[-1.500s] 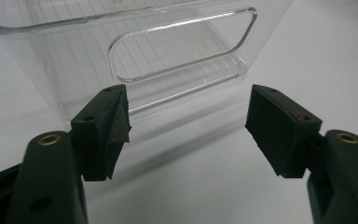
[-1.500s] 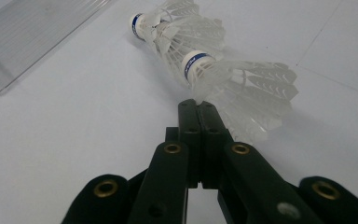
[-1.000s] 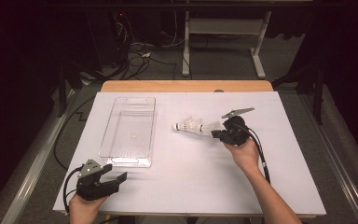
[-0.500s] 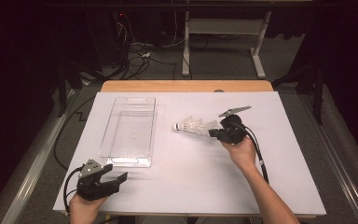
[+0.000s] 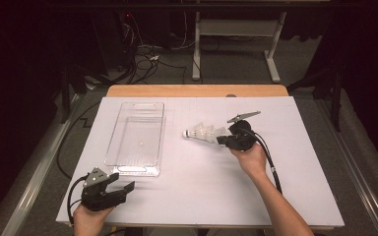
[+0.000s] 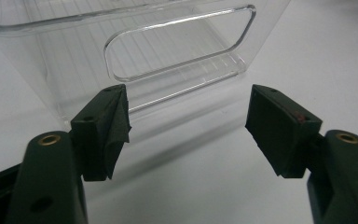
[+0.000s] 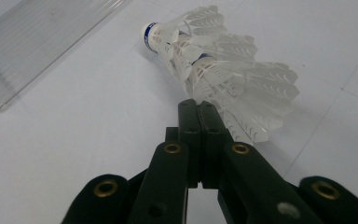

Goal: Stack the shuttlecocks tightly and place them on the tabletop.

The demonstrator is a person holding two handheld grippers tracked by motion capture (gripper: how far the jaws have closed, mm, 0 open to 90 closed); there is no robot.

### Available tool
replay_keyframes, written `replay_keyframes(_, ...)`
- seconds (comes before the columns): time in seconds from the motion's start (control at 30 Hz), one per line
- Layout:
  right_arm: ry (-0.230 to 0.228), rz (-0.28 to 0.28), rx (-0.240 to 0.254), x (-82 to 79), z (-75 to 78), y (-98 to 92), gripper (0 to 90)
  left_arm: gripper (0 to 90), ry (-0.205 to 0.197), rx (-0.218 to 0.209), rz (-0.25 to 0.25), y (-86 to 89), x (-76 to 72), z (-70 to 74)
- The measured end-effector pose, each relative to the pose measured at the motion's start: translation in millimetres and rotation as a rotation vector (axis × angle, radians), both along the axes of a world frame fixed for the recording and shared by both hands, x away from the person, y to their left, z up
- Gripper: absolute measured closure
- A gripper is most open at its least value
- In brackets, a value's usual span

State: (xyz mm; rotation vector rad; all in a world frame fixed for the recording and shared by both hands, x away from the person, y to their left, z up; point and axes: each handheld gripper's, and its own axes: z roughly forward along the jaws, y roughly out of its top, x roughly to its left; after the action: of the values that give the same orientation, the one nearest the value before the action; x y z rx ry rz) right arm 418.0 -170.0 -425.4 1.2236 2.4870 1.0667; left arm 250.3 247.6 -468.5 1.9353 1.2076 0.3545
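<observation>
Right hand-held gripper [image 7: 199,109] clamping shuttlecock [image 7: 214,65] feathers, blue band lettering unreadable, left hand-held gripper [image 6: 186,121] open

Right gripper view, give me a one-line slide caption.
Shut right hand-held gripper pinching the feather skirt of nested white shuttlecocks beside a clear plastic bin.

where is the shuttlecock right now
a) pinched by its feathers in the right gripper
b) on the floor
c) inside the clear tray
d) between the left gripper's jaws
a: the right gripper is shut on the feather skirt of the shuttlecock, which is outside the clear tray.
</observation>
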Motion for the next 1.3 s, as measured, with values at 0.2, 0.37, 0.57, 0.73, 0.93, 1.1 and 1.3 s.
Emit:
replay_keyframes(0.2, 0.001, 0.012, 0.005, 2.8, -0.1, 5.8, 90.0, 31.0, 0.001, 0.000, 0.000, -0.1, 0.1, -0.1)
replay_keyframes(0.37, -0.007, 0.023, 0.010, 5.1, 1.1, 10.5, 90.0, 31.0, -0.001, 0.000, 0.000, -0.2, -0.1, 0.0)
replay_keyframes(0.57, -0.008, 0.034, 0.014, 6.9, -0.6, 14.2, 90.0, 31.1, -0.001, 0.000, 0.000, -0.1, -0.1, 0.0)
replay_keyframes(0.73, -0.004, 0.029, 0.014, 9.0, -3.9, 13.8, 90.0, 31.0, 0.000, -0.001, -0.001, -0.2, -0.5, 0.1)
replay_keyframes(0.93, -0.021, 0.026, 0.001, 9.0, -4.2, 14.6, 90.0, 31.1, 0.001, 0.002, -0.002, -0.4, -0.3, 0.1)
replay_keyframes(1.1, -0.016, 0.013, -0.005, 10.4, -7.2, 14.8, 90.0, 31.0, 0.000, 0.000, 0.000, -0.3, -0.5, 0.1)
replay_keyframes(1.3, -0.028, 0.009, -0.010, 10.6, -8.5, 16.5, 87.2, 31.0, -0.001, 0.000, -0.001, -0.3, -0.6, 0.2)
